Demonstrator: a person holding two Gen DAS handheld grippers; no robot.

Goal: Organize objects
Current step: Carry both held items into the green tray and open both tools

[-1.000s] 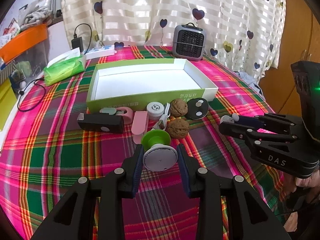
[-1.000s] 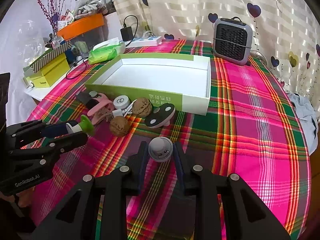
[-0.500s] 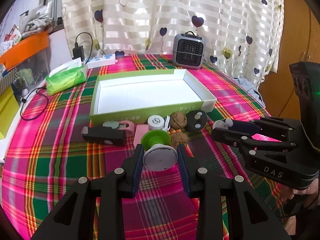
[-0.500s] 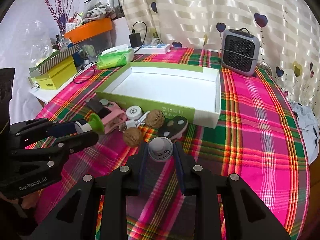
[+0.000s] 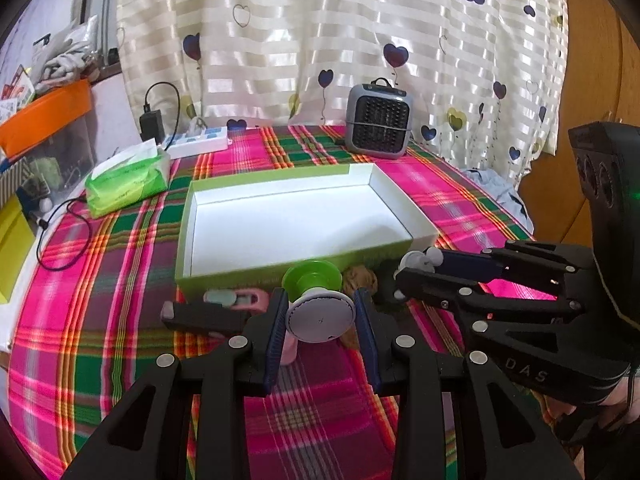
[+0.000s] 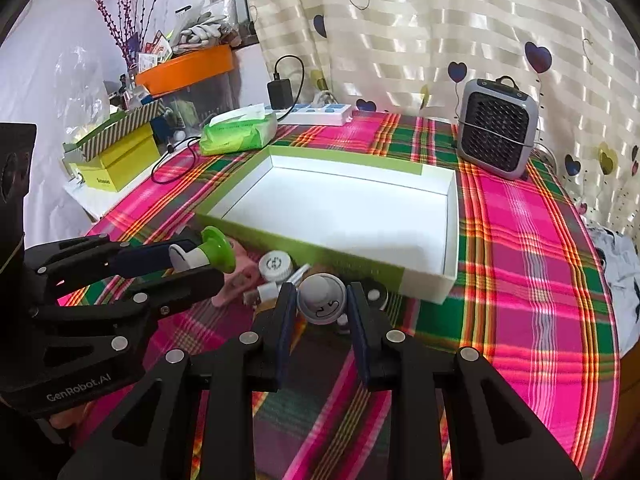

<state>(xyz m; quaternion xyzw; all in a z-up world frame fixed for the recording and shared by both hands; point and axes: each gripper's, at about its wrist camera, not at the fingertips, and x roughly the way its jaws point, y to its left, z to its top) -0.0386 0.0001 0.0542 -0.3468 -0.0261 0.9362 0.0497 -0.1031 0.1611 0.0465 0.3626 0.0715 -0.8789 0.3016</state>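
Centre frame, both views: empty box, long axis running left to right, directly above and beyond each claw. Left claw clamps a green-flanged spool; right claw clamps a white cap (both carried clear of the cloth, apparently). Right claw looks nearer the box's front wall. Loose items, walnut included, lie along that wall. Surface: plaid tablecloth. Room: heart-print curtain, heater upper right.

Domestic room. Evidence: plaid tablecloth; heart-print curtain at 12 o'clock; small heater at 1 o'clock; tissue pack and power strip at 10 o'clock; dried flowers.
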